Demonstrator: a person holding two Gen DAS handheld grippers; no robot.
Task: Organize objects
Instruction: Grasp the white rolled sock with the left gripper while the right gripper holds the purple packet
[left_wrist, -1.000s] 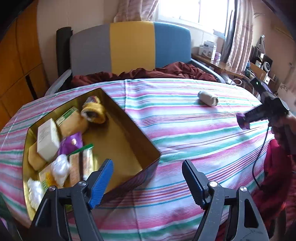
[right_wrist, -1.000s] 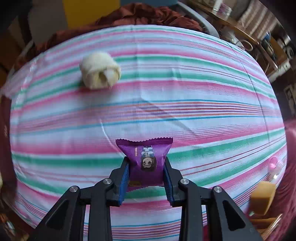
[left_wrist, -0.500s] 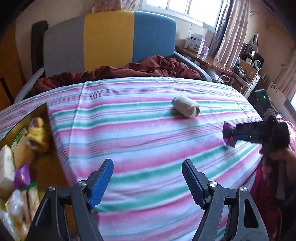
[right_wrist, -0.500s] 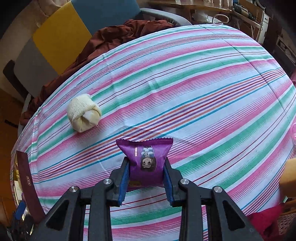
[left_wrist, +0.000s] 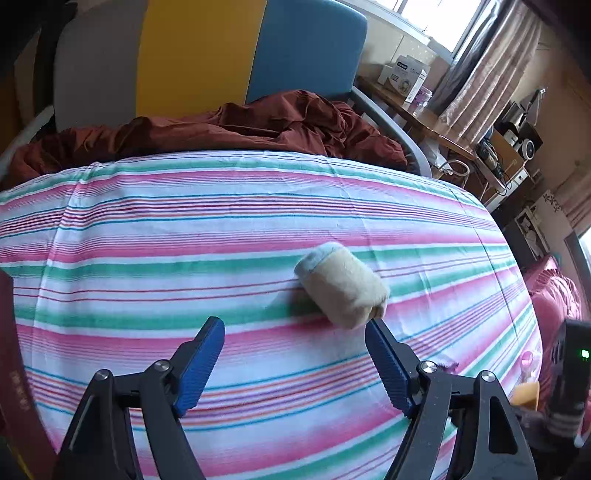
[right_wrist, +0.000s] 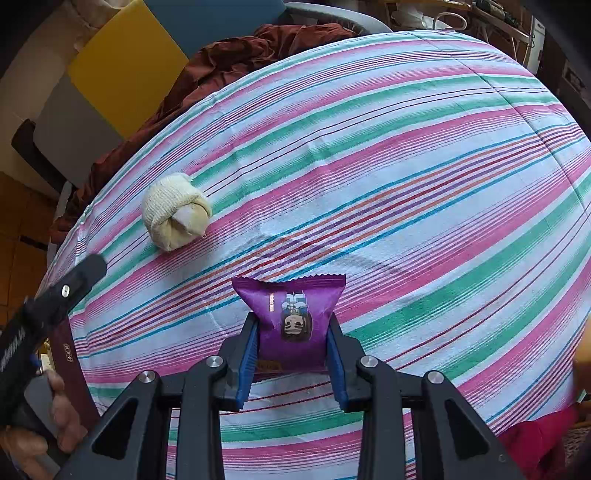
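Right tongs (right_wrist: 291, 356): one pair, nearest of all, pressed in on one purple snack packet (right_wrist: 291, 319); both blue pads squeezed its sides, its crimped top edge stuck out past the tips, and it hung above the striped cloth.
Left tongs (left_wrist: 295, 360): one pair, spread wide and holding nothing; the jaws had just opened a little further with only bare cloth between them. The tip of the pad on the right of the left wrist view sat right at the near end of the sock roll, and I could not tell whether it touched.
Person's hand (right_wrist: 55, 417): one seen, at the lower left edge of the right wrist view, gripping the black handle of the left tongs.
Sock roll (left_wrist: 343, 286): one cream rolled-up sock, lying on its side on the cloth, just beyond the left tongs and well apart from the purple packet.
Bench (left_wrist: 166, 236): one, covered to its edges with a cloth in pink, green, white and blue stripes.
Box edge (right_wrist: 68, 365): one dark red strip at the left rim of the bench; its inside was out of view.
Yellow block (left_wrist: 526, 395): one small piece off the right edge of the bench, too blurred to name.
Red blanket (left_wrist: 229, 127): one crumpled heap behind the bench.
Chair (left_wrist: 207, 55): one backrest in three panels, grey, yellow and blue, farthest back.
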